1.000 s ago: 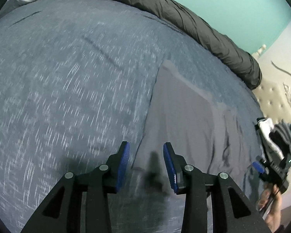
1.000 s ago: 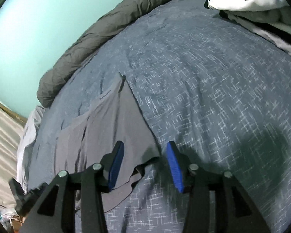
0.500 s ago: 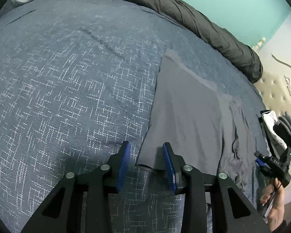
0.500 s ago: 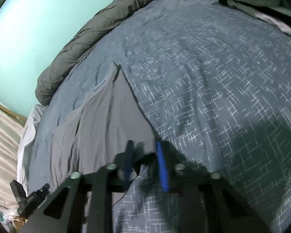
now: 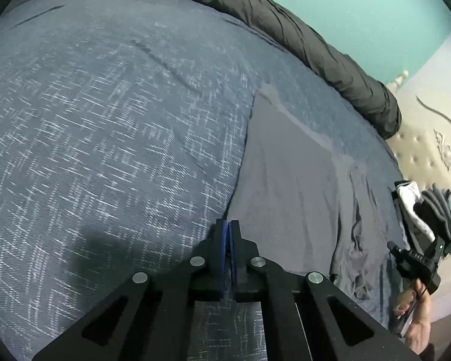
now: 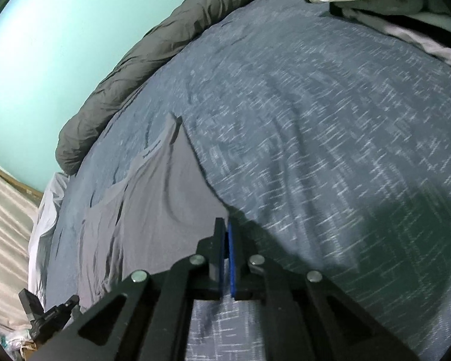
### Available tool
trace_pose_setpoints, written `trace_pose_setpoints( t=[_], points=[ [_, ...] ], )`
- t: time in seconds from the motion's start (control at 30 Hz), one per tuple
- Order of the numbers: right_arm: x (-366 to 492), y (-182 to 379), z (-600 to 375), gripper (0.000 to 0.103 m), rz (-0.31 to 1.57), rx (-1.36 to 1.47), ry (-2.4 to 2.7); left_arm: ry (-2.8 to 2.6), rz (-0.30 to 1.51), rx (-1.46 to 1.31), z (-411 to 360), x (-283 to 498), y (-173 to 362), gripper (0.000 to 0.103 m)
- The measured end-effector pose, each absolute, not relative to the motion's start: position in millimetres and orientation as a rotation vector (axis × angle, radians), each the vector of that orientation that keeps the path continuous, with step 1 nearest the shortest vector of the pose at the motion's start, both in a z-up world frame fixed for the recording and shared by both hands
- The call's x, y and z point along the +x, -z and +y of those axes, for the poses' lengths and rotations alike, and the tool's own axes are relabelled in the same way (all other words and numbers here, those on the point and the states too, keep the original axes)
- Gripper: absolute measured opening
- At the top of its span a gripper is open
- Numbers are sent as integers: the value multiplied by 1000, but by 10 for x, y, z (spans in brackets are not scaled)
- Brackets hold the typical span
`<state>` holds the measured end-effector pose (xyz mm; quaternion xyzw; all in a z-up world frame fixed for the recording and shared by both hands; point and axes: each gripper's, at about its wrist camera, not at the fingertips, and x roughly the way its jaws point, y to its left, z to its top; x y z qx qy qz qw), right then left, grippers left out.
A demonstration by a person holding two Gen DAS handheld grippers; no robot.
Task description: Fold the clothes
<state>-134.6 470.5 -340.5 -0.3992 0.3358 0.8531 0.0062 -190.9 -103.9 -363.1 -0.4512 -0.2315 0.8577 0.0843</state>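
Both grippers, left [image 5: 227, 225] and right [image 6: 226, 225], have just closed, pinching the near corners of the garment [image 5: 288, 192]; thin, limp cloth, likely to sag.

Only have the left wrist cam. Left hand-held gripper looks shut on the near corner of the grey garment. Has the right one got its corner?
Observer: Yes. The right hand-held gripper is shut on the other near corner of the grey garment.
Operator: Fabric flat there?
Observer: No. That edge looks lifted off the blue bedspread up to the pads, with a shadow under it.
Operator: Any marking showing which end is far?
Observer: The band along the far edge carries small dark print, too small to read.
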Motion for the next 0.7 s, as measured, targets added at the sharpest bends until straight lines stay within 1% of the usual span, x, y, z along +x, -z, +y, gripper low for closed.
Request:
trace_pose_setpoints(
  t=[0.4, 0.53, 0.7],
  points=[
    [-1322, 3401, 4928, 1, 1031, -1200, -2612, -2570, -781, -1335, -1310, -1865, 3659, 2],
    [-1285, 3405, 4994, 1, 1018, -1186, -2580, -2560, -840, -1333, -1393, -1827, 3703, 2],
    [-1310, 3474, 4972, 1, 1048, -1210, -2568, -2565, -826, -1346, -1391, -1817, 3723, 2]
  ],
)
